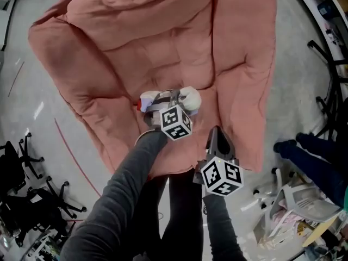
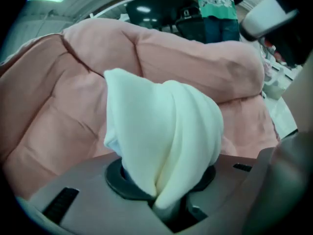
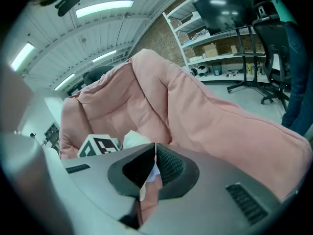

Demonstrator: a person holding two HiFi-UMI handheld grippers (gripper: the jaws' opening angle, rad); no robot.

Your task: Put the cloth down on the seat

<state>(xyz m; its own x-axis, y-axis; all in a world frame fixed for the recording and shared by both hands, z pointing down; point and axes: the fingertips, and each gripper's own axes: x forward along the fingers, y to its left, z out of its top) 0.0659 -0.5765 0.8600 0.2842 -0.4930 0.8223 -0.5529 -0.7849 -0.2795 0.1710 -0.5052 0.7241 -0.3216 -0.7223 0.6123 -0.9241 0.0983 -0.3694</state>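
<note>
The seat (image 1: 163, 42) is a big pink padded cushion that fills the middle of the head view. A white bunched cloth (image 1: 190, 98) hangs just above the seat's lower middle, with my left gripper (image 1: 168, 101) shut on it. In the left gripper view the cloth (image 2: 161, 126) rises in a thick fold from between the jaws, in front of the seat's back (image 2: 195, 62). My right gripper (image 1: 216, 130) hovers over the seat's front right edge, shut with nothing in it. In the right gripper view its jaws (image 3: 154, 153) meet, and the cloth (image 3: 135, 139) shows beyond them.
A person in dark blue trousers (image 1: 310, 151) stands at the right. Black office chairs (image 1: 22, 200) crowd the lower left floor. A grey chair with clutter (image 1: 296, 203) sits at the lower right. Shelves (image 3: 220, 38) and a person in a green shirt (image 2: 215, 1) stand behind the seat.
</note>
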